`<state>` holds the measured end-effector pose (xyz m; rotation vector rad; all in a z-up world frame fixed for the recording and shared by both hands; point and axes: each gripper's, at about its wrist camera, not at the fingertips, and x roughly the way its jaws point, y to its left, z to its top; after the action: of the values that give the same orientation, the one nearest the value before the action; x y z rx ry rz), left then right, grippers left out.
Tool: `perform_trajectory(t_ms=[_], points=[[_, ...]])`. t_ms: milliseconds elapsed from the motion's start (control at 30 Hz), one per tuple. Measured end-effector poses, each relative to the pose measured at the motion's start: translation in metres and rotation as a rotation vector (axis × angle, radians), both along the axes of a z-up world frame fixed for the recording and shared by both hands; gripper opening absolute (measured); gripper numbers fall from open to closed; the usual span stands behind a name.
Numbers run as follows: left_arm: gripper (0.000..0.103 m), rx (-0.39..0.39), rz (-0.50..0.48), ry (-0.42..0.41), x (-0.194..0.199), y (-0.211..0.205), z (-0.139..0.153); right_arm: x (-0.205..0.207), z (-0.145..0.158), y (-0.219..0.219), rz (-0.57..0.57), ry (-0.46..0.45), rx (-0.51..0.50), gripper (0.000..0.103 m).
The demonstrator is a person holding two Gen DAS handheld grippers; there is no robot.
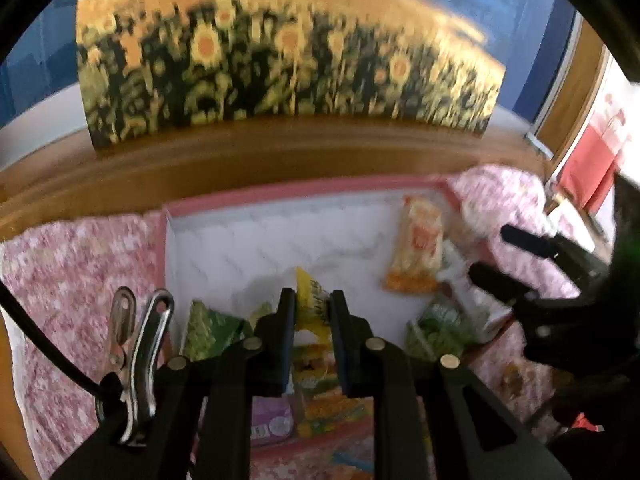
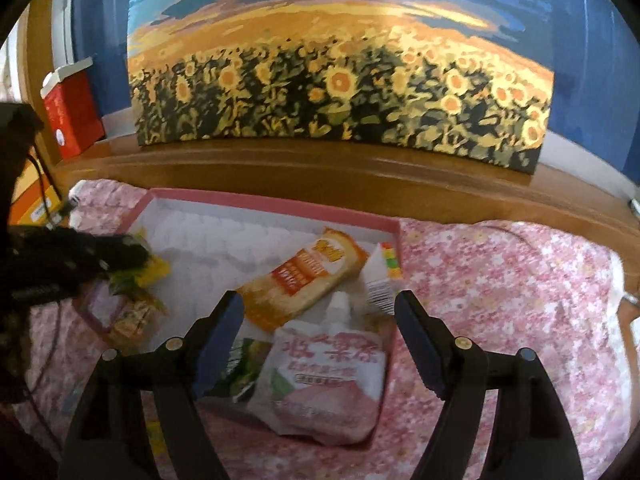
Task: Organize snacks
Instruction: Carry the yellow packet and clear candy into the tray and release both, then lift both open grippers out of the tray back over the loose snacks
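Snacks sit in pink-rimmed box (image 2: 276, 204) on floral cloth (image 2: 500, 280): left gripper (image 1: 311, 304) clenched on yellow packet (image 1: 310, 300) over the box's near edge, right gripper (image 2: 320, 308) released, spread above white-pink pouch (image 2: 324, 380), orange packet (image 2: 304, 276) just beyond.

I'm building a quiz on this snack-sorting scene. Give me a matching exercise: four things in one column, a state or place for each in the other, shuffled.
Things
1. left gripper
2. right gripper
3. orange snack packet
4. sunflower painting

States or places
A. lying flat in the pink tray
B. open, holding nothing
C. standing on the wooden ledge
D. shut on a yellow packet

Pairs: 1-D, 2-B, 3-A, 4-C
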<state>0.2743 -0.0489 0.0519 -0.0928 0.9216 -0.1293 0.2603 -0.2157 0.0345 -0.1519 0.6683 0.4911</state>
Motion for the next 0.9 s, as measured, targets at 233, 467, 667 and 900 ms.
perform_trajectory(t_ms=[233,467,667,900], points=[[0.053,-0.044,0.076,-0.015,-0.011,0.009,0.009,-0.007,0.004,-0.009,-0.021,0.025,0.025,0.079],[0.055,-0.026,0.096,-0.128,-0.052,0.009,0.047,-0.039,0.037,-0.031,-0.056,-0.049,0.06,0.079],[0.057,-0.016,0.116,-0.199,-0.095,0.008,0.067,-0.074,0.063,-0.056,-0.058,-0.037,0.178,0.079],[0.057,-0.006,0.12,-0.244,-0.134,0.004,0.077,-0.111,0.076,-0.061,-0.015,-0.068,0.168,0.079]])
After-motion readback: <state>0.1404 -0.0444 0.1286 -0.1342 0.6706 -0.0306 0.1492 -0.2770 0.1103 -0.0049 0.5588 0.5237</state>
